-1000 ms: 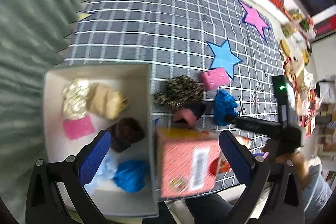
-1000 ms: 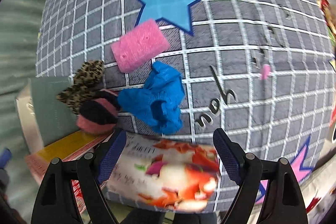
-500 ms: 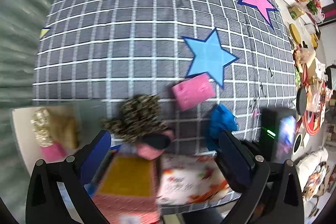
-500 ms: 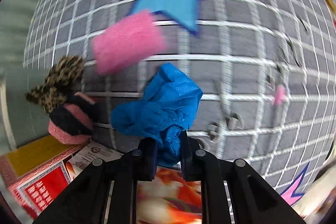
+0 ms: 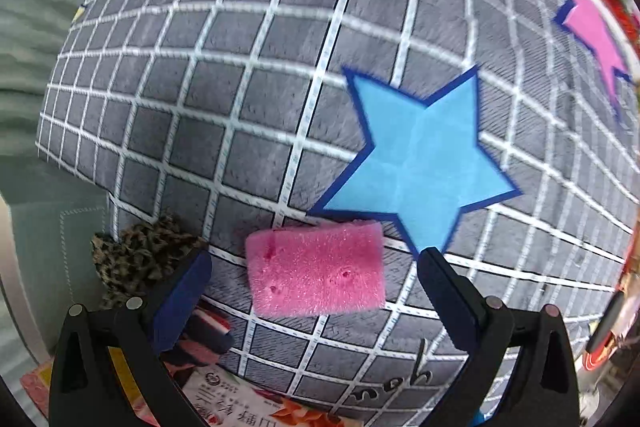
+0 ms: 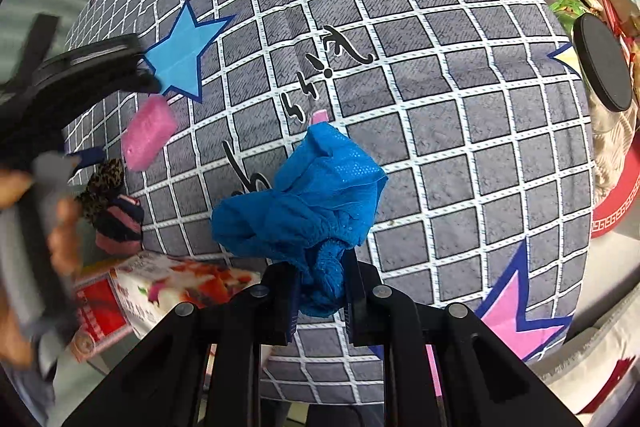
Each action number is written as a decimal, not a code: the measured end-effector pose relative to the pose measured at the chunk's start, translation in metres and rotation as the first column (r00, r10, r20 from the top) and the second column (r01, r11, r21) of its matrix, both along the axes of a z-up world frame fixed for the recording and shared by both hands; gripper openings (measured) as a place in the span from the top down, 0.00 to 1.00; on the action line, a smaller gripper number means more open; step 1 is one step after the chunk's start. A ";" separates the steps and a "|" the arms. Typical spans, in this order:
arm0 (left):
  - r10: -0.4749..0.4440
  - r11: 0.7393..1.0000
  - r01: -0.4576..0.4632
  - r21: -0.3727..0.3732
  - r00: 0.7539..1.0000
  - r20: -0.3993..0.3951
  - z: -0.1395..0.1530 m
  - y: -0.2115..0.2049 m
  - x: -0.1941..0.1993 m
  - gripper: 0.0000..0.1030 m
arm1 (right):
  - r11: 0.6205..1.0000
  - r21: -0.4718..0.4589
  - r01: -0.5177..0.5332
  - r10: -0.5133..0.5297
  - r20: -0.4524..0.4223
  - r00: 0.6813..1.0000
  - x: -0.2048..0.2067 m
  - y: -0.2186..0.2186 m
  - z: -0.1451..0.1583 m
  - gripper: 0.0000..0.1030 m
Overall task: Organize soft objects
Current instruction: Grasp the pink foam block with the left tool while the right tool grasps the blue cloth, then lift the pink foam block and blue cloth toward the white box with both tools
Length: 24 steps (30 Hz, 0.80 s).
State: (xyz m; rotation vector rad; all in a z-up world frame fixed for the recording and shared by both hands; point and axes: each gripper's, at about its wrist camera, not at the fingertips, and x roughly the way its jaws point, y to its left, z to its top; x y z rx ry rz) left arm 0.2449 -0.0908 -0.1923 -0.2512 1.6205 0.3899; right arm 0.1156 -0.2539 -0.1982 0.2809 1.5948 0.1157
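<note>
A pink sponge [image 5: 316,269] lies on the grey checked cloth just below a blue star. My left gripper [image 5: 314,291] is open, its two fingers on either side of the sponge without touching it. The sponge also shows in the right wrist view [image 6: 149,133]. My right gripper [image 6: 320,293] is shut on a crumpled blue cloth [image 6: 304,203] and holds it above the table. A leopard-print scrunchie [image 5: 136,259] and a black-and-pink striped soft piece [image 6: 119,223] lie at the left. The left gripper's body [image 6: 80,83] shows blurred in the right wrist view.
Printed cardboard boxes [image 6: 160,291] lie at the table's near edge. A jar with a black lid [image 6: 602,67] and red packaging [image 6: 616,211] stand at the right. A grey-green box wall [image 5: 56,223] is at the left.
My left gripper has moved from over the box forward and down, straddling the pink sponge. My right gripper closed on the blue cloth and lifted it, swinging right.
</note>
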 end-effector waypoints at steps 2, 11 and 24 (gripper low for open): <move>0.012 1.000 -0.011 0.005 0.999 -0.038 -0.011 -0.002 -0.004 0.00 | 1.000 0.006 -0.013 0.013 -0.002 1.000 -0.002 -0.001 0.003 0.83; 0.015 1.000 -0.015 -0.018 0.999 -0.032 -0.018 -0.005 -0.002 0.00 | 0.998 0.056 -0.033 0.033 -0.002 0.999 -0.005 0.002 0.005 0.83; -0.205 0.973 0.205 -0.105 0.979 0.019 0.015 -0.041 0.007 0.29 | 0.997 0.073 0.026 -0.027 0.017 0.999 -0.021 -0.017 0.031 0.83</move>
